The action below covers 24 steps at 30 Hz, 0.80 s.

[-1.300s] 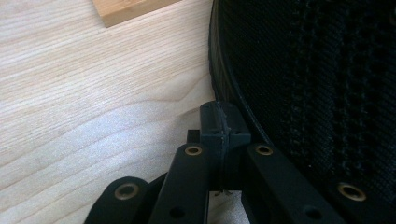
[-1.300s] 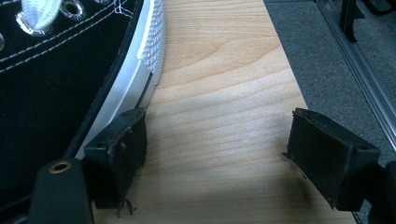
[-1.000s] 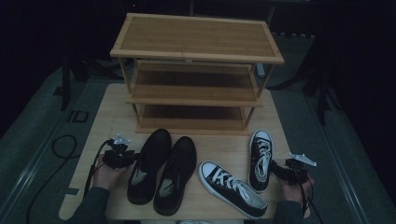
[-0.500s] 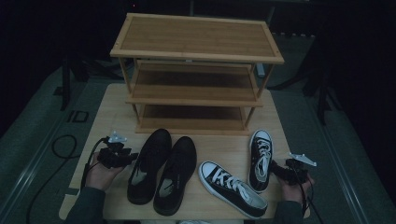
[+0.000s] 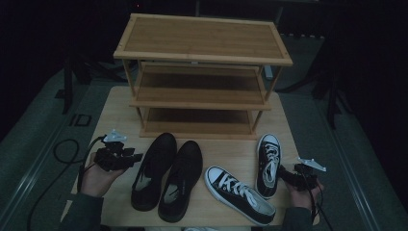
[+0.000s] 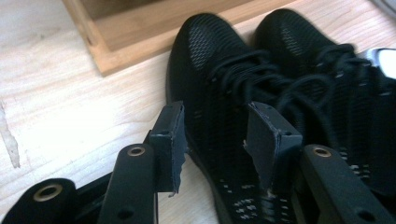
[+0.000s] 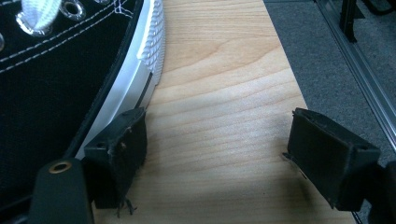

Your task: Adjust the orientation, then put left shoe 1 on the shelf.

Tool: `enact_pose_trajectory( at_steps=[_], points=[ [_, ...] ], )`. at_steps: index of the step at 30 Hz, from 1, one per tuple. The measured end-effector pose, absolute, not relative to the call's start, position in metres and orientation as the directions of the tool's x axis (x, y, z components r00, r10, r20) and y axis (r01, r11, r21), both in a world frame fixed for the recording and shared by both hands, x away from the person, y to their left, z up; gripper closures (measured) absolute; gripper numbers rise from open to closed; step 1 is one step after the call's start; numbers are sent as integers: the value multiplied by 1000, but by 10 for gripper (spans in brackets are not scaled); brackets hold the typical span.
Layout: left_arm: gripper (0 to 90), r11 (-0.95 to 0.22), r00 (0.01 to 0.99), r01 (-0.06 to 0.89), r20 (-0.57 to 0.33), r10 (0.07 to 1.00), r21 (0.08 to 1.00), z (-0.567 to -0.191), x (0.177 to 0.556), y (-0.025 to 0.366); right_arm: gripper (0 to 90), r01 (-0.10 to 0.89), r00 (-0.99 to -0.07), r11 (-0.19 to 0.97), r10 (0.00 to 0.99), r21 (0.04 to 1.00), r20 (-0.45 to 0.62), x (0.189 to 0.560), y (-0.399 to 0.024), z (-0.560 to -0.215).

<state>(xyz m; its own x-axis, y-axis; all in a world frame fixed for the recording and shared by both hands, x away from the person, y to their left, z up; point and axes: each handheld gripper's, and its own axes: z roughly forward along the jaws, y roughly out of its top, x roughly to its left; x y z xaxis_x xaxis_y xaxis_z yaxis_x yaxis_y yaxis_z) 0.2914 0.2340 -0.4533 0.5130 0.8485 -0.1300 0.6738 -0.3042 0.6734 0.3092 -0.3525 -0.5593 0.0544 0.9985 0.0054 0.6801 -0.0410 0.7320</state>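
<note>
1. Mesh makes up the upper of the left black shoe (image 6: 219, 70), so it will likely give under the pads and weigh little; the sole edge and heel collar look the stiffer places to grip.
2. This shoe lies on the table (image 5: 115, 110), toe towards the wooden rack (image 5: 202, 77), just beside its partner, the right black shoe (image 5: 180, 180) (the two sit side by side, nearly touching).
3. The left gripper (image 5: 137, 157) hovers at the shoe's outer side; its jaws have just been opening and now stand wide apart with nothing pressed between them, the shoe's side showing past the gap in the left gripper view.
4. A hold across the collar rim seems safer than pinching laces, which would slip and stretch.
5. The right gripper (image 5: 281, 172) sits by the upright sneaker (image 5: 268, 163), jaws apart over bare wood, one pad just beside the white rubber sole, which looks firm and grippy.
</note>
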Motion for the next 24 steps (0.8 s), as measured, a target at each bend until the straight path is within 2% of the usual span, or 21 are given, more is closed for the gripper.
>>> enact_pose_trajectory(
  at_steps=[7, 24],
  points=[
    [562, -330, 538, 649, -108, 836, 685, -436, 280, 227, 196, 680, 55, -41, 998, 732, 5, 309, -353, -559],
    [556, -371, 552, 652, -78, 830, 661, -426, 262, 216, 195, 680, 54, -40, 999, 732, 5, 309, -353, -559]
  ],
)
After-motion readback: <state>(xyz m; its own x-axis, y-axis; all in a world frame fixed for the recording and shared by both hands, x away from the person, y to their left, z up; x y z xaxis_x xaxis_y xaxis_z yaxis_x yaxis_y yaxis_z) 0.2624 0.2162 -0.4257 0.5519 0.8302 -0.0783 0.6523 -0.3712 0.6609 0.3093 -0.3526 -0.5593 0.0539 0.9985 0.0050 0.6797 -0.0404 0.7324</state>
